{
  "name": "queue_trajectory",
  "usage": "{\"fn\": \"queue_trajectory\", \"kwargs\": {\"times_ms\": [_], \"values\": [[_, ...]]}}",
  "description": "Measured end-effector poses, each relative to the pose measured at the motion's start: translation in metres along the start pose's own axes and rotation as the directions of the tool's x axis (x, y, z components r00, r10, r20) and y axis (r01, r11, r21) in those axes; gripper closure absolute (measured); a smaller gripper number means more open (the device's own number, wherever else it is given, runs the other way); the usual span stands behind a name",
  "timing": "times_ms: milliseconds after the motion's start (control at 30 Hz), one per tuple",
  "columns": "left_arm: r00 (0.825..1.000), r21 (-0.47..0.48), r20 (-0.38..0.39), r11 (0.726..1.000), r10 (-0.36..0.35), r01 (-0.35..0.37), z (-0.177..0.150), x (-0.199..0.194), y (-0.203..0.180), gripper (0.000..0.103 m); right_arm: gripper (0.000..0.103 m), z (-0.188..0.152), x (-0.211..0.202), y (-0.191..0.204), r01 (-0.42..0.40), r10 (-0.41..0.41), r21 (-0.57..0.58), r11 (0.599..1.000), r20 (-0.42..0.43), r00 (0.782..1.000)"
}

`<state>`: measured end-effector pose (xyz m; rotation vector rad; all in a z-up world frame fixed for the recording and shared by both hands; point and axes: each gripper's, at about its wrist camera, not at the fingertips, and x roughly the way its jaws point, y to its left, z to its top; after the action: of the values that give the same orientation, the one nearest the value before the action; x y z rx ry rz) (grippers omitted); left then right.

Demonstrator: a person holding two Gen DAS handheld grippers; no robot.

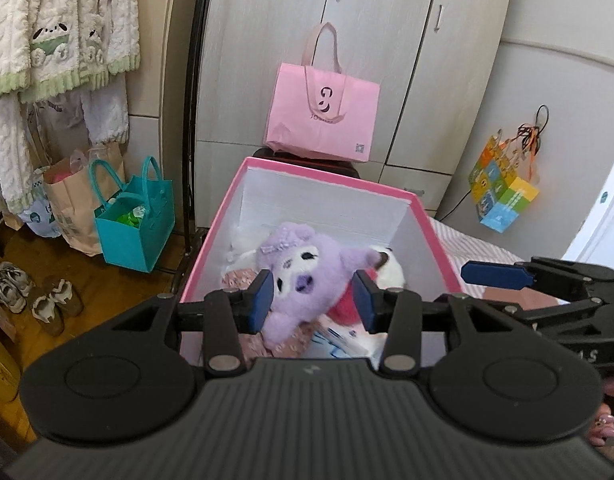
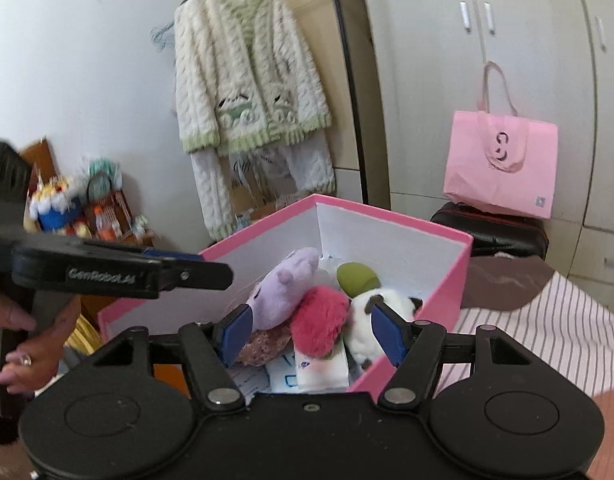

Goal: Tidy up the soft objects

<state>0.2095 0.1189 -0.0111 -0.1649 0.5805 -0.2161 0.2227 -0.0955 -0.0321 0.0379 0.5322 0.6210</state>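
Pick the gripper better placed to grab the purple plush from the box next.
Left. The left gripper is open with the purple plush centred between its pads; the right gripper frames the red plush instead.

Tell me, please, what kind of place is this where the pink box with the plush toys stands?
Most likely a bedroom at home. A tall wardrobe fills the back wall, a fluffy cardigan hangs on a rack, and the pink box appears to rest on a bed with a striped sheet.

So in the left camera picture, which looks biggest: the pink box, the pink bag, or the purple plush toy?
1. pink box
2. pink bag
3. purple plush toy
The bag sits farther back, so it may really be bigger than it looks.
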Motion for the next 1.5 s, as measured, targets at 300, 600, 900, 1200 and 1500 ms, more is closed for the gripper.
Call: {"fn": "queue_trajectory", "kwargs": {"times_ms": [300,600,900,1200,1500], "values": [[0.997,0.02,0.075,1.0,-0.016,0.014,-0.017,-0.043,-0.025,0.053,0.032,-0.007,-0.039,0.014,0.068,-0.065,-0.049,0.996,0.06,0.996],[0.991,0.03,0.136,1.0,0.001,-0.005,-0.05,-0.07,-0.05,0.045,0.024,-0.035,-0.083,0.025,0.182,-0.182,0.01,0.983,0.134,0.974],[0.991,0.049,0.134,0.999,-0.017,0.011,-0.069,-0.081,-0.076,0.037,0.017,-0.058,-0.133,0.016,0.299,-0.303,0.053,0.953,0.161,0.939],[0.988,0.039,0.157,0.999,-0.008,0.002,-0.088,-0.09,-0.091,0.03,0.017,-0.089,-0.169,0.018,0.35,-0.362,0.094,0.932,0.201,0.91],[0.979,0.092,0.206,0.996,-0.004,-0.016,-0.093,-0.109,-0.102,0.0,0.0,-0.091,-0.19,0.033,0.41,-0.424,0.108,0.906,0.212,0.88]]}}
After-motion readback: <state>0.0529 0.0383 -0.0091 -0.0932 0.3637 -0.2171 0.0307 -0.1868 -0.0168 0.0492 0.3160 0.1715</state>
